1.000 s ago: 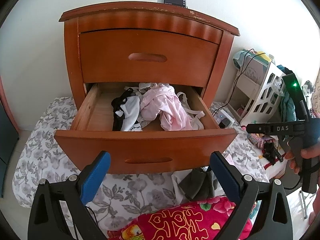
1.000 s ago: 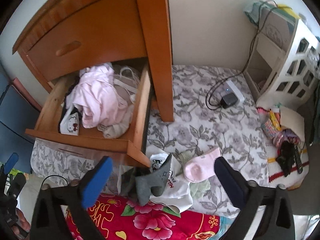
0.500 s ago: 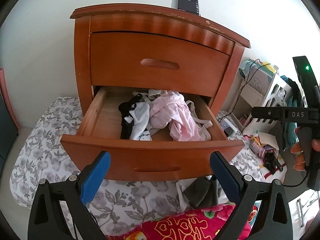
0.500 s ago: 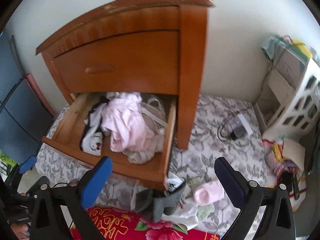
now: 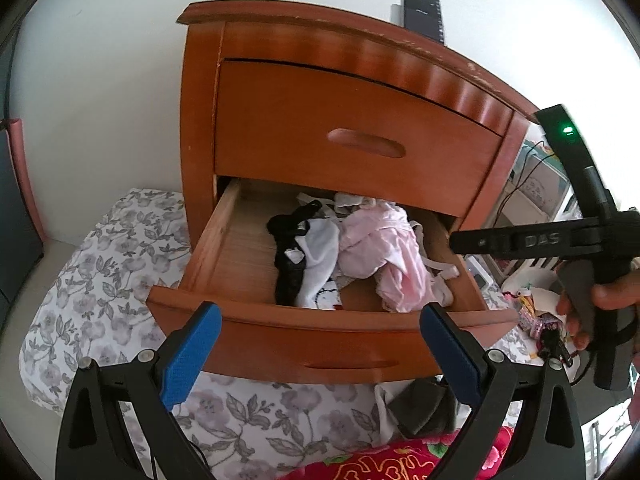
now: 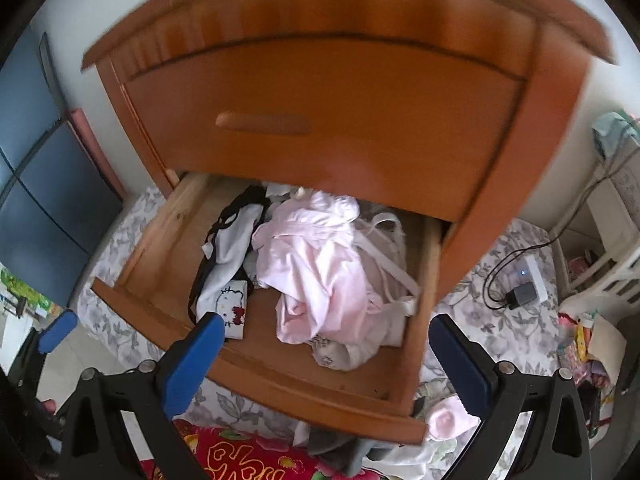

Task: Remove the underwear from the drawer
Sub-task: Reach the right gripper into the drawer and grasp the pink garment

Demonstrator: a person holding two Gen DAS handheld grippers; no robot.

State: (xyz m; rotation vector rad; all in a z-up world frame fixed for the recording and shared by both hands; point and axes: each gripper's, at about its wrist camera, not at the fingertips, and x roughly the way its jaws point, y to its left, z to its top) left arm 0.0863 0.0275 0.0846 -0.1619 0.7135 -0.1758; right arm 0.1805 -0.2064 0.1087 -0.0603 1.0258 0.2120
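Two spread claws are closing on the open drawer (image 6: 132, 240): left claw (image 5: 316, 344) hanging back, right claw (image 6: 324, 350), having swung in from the side, nearing the underwear (image 6: 320, 264) heaped inside, ungrasped.

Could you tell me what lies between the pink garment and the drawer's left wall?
In the right wrist view, black-and-white underwear, then bare drawer floor.

The left gripper (image 5: 318, 334) hung with its jaws spread wide, holding nothing. The right gripper (image 6: 324, 346) was likewise wide apart and empty, gripped from below by a hand (image 5: 600, 300) seen at the left view's edge.
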